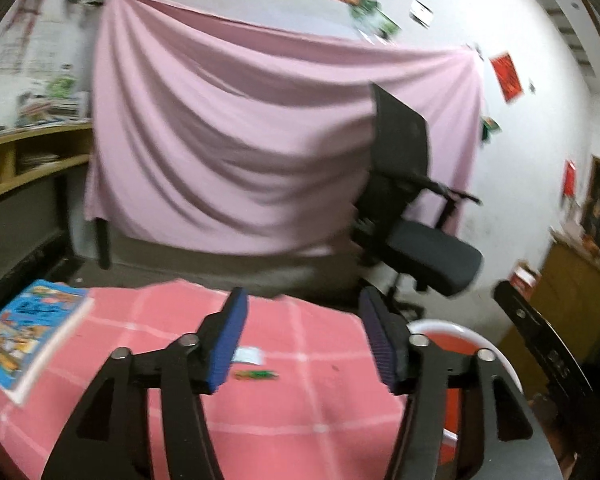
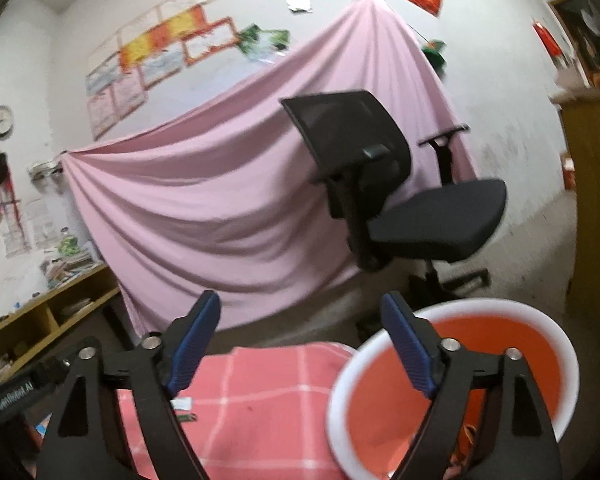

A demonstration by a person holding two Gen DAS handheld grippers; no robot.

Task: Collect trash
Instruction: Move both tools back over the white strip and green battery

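My left gripper [image 1: 304, 300] stands open above a table with a pink checked cloth [image 1: 312, 420], and nothing is between its blue pads. Beneath it on the cloth lie a small white paper slip [image 1: 249, 356] and a green wrapper [image 1: 256, 375]. A red bin with a white rim [image 1: 462, 326] stands just off the table's right edge. My right gripper [image 2: 300, 304] is open wide and empty, with its right finger over the bin's white rim [image 2: 500, 306]. The slip [image 2: 182, 403] and the wrapper [image 2: 186, 417] show by its left finger. Something orange, too blurred to name, lies low in the bin.
A blue comic book [image 1: 28, 340] lies at the table's left edge. Beyond the table stand a black office chair [image 2: 400, 200], a hanging pink sheet [image 1: 240, 140] and a wooden shelf unit [image 1: 28, 160] at left. A dark chair back [image 1: 540, 340] and a wooden cabinet [image 1: 572, 280] are at right.
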